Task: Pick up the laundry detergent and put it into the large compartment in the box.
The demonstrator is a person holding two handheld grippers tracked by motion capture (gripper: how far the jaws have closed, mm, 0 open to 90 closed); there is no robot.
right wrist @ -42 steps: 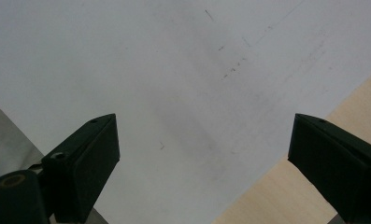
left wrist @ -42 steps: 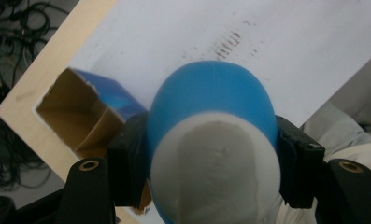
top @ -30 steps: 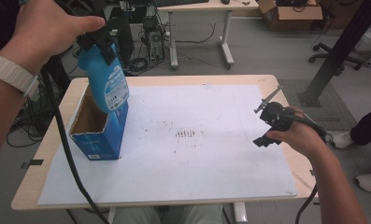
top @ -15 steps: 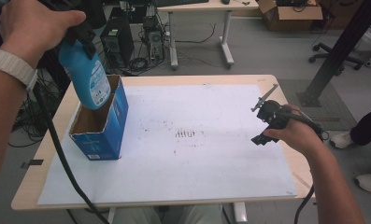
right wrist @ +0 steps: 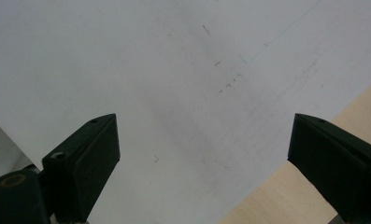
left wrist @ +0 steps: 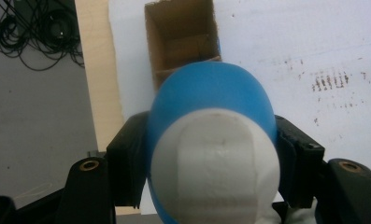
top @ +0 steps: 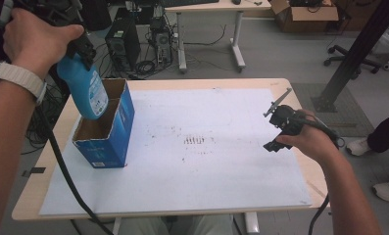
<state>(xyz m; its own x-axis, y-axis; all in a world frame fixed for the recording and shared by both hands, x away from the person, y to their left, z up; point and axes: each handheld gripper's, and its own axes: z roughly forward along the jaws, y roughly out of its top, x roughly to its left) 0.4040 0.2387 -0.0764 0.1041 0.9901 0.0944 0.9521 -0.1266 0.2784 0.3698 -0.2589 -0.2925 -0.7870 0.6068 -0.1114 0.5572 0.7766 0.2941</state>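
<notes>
While the left gripper (left wrist: 211, 154) clamps a blue bottle (top: 84, 90) by its sides just below the white cap (left wrist: 215, 168), the bottle hangs tilted with its base over the open top of a blue cardboard box (top: 106, 129) at the table's left end. Well apart on the right, the right gripper (right wrist: 202, 154) hovers with jaws spread wide and empty above the white sheet (top: 221, 166) covering the wooden table (top: 315, 174).

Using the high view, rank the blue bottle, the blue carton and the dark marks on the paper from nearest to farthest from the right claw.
1. Dark marks: mid-sheet, just left of the right claw.
2. Blue carton: open-topped, at the sheet's left edge.
3. Blue bottle: held above the carton's far-left side by the left claw.
</notes>
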